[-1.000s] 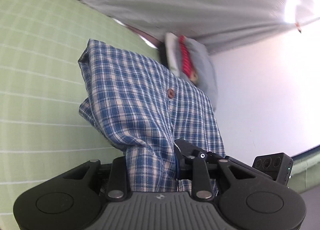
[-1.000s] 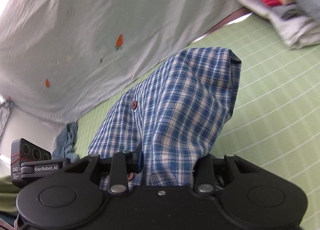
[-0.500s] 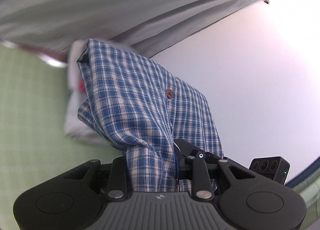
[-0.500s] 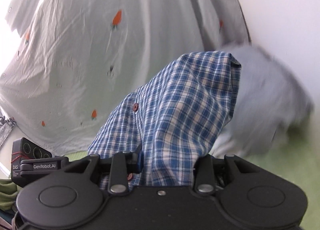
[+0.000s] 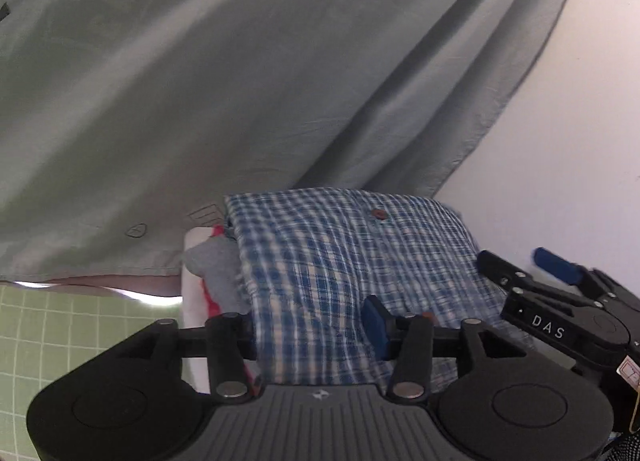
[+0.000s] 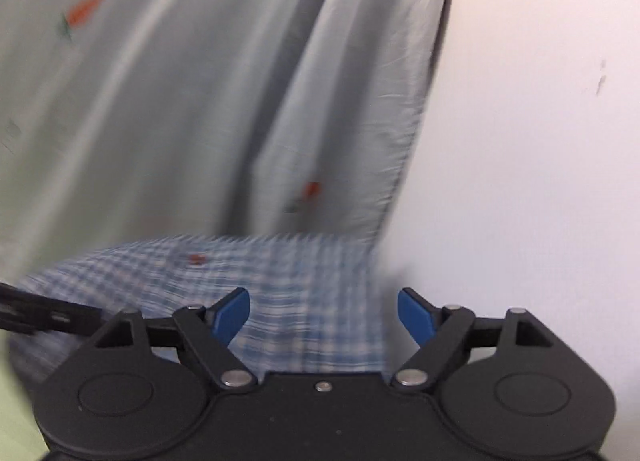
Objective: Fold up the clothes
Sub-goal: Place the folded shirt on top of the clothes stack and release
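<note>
The folded blue plaid shirt [image 5: 340,257] lies flat on top of a stack of folded clothes [image 5: 208,269], close to the white wall. My left gripper [image 5: 316,329] has its jaws spread wide, with the near edge of the shirt lying between them. Its right blue pad [image 5: 376,325] shows; the left one is hidden by cloth. My right gripper [image 6: 324,315] is open and empty just in front of the shirt [image 6: 280,281], which is blurred. The right gripper also shows in the left wrist view [image 5: 560,293], at the shirt's right side.
A pale grey-green curtain [image 5: 240,81] with small orange prints hangs behind the stack. A white wall [image 6: 520,141] stands to the right. The green checked bed sheet [image 5: 60,333] shows at the lower left. The stack holds white, red and grey folded pieces.
Both grippers carried the shirt over the bed to the stack, laid it on top and opened. The shirt now lies flat instead of hanging bunched from the jaws.
</note>
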Tool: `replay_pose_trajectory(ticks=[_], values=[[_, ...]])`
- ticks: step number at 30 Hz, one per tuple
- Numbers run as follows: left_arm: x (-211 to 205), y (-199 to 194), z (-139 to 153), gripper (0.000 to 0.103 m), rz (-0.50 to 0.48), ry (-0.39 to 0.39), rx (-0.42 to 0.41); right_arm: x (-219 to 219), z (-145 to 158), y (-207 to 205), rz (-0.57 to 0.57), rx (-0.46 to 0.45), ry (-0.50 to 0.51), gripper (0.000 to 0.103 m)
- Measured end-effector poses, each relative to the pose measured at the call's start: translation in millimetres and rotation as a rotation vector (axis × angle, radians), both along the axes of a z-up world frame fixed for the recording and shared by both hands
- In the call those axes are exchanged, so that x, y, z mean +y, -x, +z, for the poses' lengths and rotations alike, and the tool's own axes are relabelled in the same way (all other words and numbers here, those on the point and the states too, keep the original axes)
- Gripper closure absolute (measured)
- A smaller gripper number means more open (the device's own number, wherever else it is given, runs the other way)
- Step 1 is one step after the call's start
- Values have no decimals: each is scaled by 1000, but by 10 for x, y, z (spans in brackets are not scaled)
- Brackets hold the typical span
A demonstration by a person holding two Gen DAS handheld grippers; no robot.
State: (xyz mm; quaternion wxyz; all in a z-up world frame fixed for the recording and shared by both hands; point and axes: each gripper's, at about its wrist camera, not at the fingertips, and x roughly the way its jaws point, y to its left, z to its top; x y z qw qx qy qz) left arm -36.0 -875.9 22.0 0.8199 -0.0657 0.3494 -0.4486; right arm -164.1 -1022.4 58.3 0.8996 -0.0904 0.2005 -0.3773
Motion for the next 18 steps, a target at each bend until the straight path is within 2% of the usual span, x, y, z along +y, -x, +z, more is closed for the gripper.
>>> replay_pose_trajectory(ticks=[1,2,4,6,8,11,13,16,18], values=[[-7,-11,-22,26,16,-2,-14,53,-47,1,-40,1,89,18],[-18,-21,-42,26,30,-5,-29,105,-92,7,-72,-4,171,14],[-40,-6,-76,21,41,-19,-65,191,-146,66,-34,-72,223,13],[-63,-23,-131,14,55,-34,-80,130,-241,54,66,-106,85,15],[-58,-155,-217,10,54,-63,-38,10,-461,-62,80,-54,-54,21],[-16,-206,-287,5,40,-65,-16,-45,-528,-16,59,-46,-81,17],[35,-120,-211,5,41,-84,-63,-74,-564,16,46,-41,-97,14],[135,22,-84,5,46,-111,-127,54,-447,60,36,-21,-58,13],[273,137,7,3,45,-110,-150,186,-356,108,19,-12,-33,8]])
